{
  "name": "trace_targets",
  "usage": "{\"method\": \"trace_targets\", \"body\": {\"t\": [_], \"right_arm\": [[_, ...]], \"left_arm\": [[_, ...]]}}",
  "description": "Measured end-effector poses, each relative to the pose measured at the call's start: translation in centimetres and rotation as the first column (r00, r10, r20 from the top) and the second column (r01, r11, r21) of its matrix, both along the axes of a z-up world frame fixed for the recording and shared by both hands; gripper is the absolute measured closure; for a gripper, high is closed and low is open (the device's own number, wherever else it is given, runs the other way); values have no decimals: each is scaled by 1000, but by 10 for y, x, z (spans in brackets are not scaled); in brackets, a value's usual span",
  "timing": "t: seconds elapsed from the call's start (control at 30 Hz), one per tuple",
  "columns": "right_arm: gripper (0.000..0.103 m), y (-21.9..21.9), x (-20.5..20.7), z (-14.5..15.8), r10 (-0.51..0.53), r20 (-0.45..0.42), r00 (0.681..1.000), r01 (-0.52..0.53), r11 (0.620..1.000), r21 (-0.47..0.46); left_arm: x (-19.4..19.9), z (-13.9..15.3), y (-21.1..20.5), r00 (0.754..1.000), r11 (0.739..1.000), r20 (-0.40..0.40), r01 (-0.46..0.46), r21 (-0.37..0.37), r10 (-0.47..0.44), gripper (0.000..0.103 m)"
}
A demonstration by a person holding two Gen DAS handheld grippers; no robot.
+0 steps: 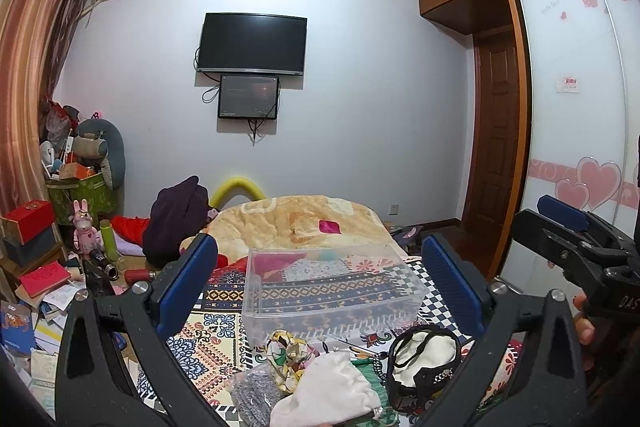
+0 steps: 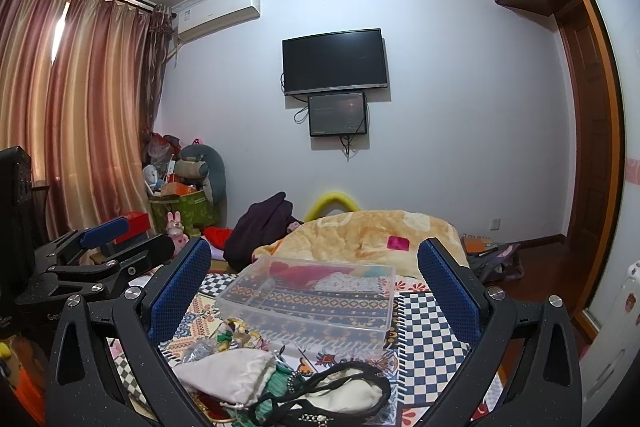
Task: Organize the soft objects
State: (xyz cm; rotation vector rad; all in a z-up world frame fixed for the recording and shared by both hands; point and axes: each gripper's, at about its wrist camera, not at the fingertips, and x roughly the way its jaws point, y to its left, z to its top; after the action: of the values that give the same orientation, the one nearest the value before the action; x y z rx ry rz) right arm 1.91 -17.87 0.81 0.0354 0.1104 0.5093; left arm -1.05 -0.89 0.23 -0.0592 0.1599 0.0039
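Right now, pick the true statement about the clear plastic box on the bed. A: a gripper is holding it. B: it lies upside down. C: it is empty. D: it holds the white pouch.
C: the clear plastic box sits open side up with only the patterned bedspread showing through it, while the white pouch lies outside in the pile in front.

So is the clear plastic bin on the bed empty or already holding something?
Empty: the clear bin shows only the patterned bedspread through its floor; the white pouch lies outside.
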Motion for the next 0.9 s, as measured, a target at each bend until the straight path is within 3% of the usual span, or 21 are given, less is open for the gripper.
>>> {"method": "trace_targets", "body": {"t": [0.9], "right_arm": [[0, 0, -2, 0, 3, 0, 1000, -3, 1000, 2]], "left_arm": [[0, 2, 2, 1000, 1000, -4, -2, -9, 2, 0]]}}
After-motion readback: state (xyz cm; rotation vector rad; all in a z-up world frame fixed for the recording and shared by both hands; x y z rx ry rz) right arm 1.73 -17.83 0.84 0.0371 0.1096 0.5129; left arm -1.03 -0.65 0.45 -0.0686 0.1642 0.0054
